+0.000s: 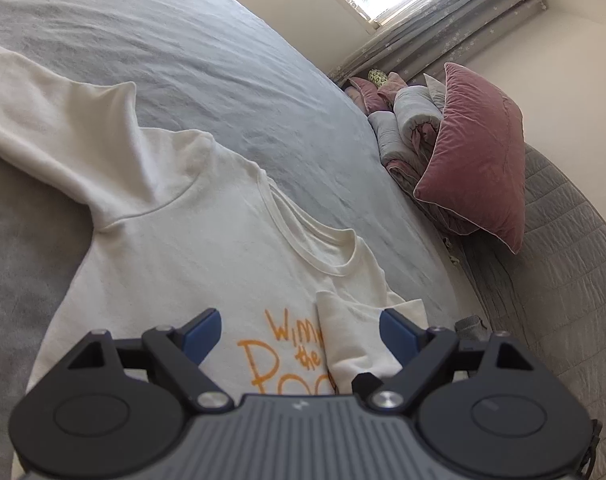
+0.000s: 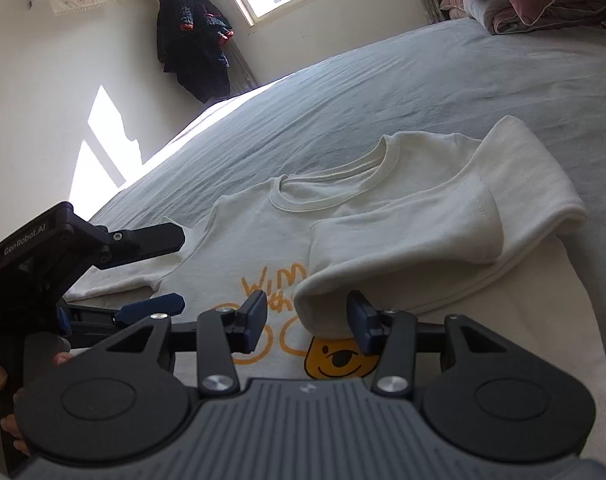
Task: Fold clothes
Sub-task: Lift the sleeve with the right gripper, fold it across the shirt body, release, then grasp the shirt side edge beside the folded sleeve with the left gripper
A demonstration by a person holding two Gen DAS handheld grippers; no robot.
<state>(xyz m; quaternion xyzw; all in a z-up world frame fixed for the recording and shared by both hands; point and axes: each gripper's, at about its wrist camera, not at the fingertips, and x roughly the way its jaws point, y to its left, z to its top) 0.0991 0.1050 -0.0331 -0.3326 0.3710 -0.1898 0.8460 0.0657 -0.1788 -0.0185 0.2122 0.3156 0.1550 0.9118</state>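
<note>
Left wrist view puts my left gripper low in the frame, jaws spread wide and empty over the white shirt on the grey bed. My right gripper hangs level, released too, fingers flanking the folded sleeve; pink pillow far right.

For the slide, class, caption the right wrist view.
Right gripper open over a white shirt on a bed, one sleeve folded across the chest.
</note>
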